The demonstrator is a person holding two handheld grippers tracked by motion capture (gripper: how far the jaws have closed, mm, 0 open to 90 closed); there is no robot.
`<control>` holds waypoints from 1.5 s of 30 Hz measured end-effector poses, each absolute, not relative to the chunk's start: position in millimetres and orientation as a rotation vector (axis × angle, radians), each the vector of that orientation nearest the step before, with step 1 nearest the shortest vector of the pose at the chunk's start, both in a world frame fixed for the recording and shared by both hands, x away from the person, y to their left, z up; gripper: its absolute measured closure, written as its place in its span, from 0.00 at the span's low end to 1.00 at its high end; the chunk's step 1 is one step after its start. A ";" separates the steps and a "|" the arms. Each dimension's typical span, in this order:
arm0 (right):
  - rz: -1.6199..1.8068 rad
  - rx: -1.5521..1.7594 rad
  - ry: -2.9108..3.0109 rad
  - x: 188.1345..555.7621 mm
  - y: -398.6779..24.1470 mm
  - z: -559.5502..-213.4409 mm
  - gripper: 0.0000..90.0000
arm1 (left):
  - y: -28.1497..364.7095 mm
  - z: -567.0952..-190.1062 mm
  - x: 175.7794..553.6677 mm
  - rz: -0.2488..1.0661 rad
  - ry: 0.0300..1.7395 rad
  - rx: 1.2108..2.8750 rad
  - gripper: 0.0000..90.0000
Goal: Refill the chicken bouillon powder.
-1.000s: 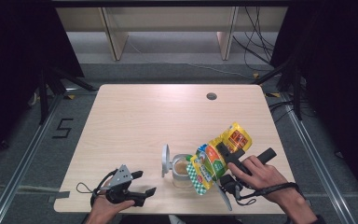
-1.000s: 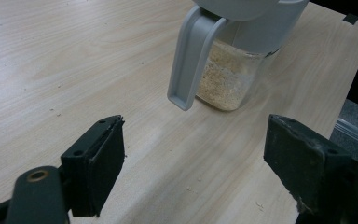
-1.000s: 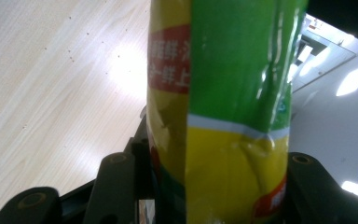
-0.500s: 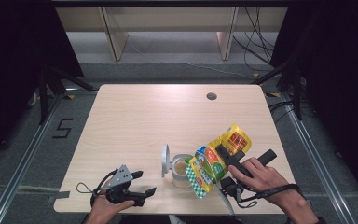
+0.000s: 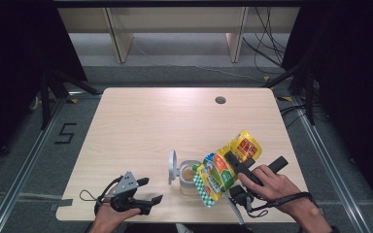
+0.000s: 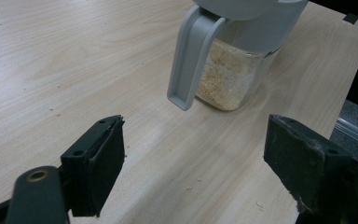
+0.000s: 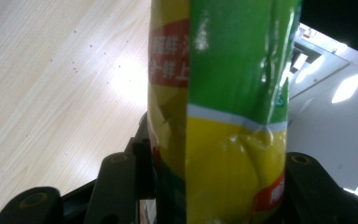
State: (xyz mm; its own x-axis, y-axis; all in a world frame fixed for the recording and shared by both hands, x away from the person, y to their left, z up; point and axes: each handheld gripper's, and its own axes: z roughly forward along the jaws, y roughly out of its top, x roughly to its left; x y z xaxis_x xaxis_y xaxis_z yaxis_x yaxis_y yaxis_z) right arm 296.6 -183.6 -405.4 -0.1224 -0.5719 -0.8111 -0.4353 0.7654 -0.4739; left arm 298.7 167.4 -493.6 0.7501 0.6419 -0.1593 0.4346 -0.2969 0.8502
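Nothing has shifted since the earlier frame: both hands hold their places. Clenched in the right gripper (image 5: 233,167) fingers, the yellow and green snack bag (image 5: 226,167) tilts mouth-down over the clear container (image 5: 190,175) near the front edge of the desk (image 5: 150,121). Red patches on the bag carry white Chinese characters, too blurred to read. Pale crumbs fill the container, whose grey lid (image 5: 173,167) stands flipped up. Left gripper (image 5: 148,191) rests nearby, fingers released.
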 end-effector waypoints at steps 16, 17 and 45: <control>-0.124 -0.796 1.745 292.2 -186.9 -406.2 0.64 | 167.3 -493.2 298.5 0.260 0.823 1.931 0.22; -0.122 -0.789 1.753 291.5 -187.1 -406.2 0.64 | 167.0 -493.5 298.4 0.257 0.829 1.926 0.22; -0.117 -0.801 1.744 289.9 -186.0 -406.1 0.64 | 167.8 -493.0 298.7 0.262 0.823 1.933 0.22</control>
State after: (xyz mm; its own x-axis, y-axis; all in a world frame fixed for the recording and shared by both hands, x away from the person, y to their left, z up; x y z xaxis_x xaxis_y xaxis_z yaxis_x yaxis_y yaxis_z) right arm 289.9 -186.0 -406.1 -0.1116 -0.5652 -0.8173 -0.4506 0.7618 -0.4653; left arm 298.7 167.8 -493.0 0.7470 0.6452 -0.1603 0.4337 -0.2902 0.8531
